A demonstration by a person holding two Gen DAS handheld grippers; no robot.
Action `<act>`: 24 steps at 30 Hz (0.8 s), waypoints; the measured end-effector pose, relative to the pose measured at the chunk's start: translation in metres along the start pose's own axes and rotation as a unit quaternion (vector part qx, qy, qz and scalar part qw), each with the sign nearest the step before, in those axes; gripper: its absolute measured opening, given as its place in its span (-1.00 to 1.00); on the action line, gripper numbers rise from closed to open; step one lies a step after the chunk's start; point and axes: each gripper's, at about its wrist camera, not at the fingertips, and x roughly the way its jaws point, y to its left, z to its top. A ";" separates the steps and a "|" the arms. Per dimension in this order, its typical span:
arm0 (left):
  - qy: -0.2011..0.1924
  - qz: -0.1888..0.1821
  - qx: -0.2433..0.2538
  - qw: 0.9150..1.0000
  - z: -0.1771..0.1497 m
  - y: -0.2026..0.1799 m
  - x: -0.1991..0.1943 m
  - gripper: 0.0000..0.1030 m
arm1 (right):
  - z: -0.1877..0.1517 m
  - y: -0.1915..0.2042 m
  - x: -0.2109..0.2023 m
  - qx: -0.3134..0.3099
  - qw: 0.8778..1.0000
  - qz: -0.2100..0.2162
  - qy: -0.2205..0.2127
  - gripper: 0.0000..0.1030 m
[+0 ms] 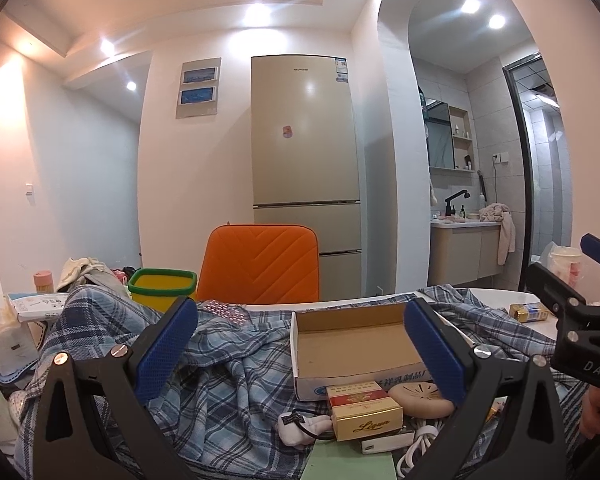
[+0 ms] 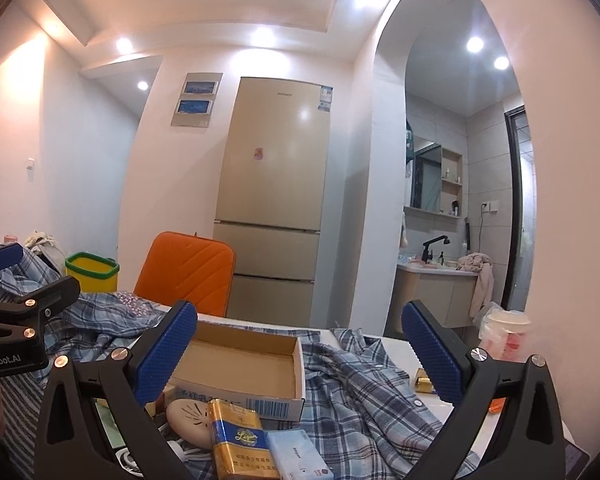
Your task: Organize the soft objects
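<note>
A blue plaid shirt (image 1: 236, 364) lies crumpled across the table; it also shows in the right wrist view (image 2: 360, 392). My left gripper (image 1: 300, 356) is open and empty, held above the shirt and an open cardboard box (image 1: 356, 344). My right gripper (image 2: 300, 356) is open and empty, above the same box (image 2: 240, 368) and the shirt's right part. The right gripper appears at the right edge of the left wrist view (image 1: 580, 312). The left gripper appears at the left edge of the right wrist view (image 2: 16, 312).
A red and gold cigarette carton (image 1: 360, 408), a round beige disc (image 1: 416, 396) and white cables (image 1: 416, 444) lie near the box. A gold and blue carton (image 2: 240, 444), a tissue pack (image 2: 296, 456), a green-rimmed bin (image 1: 162, 286), an orange chair (image 1: 260, 264) and a paper cup (image 2: 504, 332) stand around.
</note>
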 end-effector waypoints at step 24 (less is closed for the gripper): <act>0.021 -0.001 -0.032 0.999 0.023 0.017 -0.004 0.99 | 0.050 -0.046 -0.001 0.088 0.995 0.035 0.042 1.00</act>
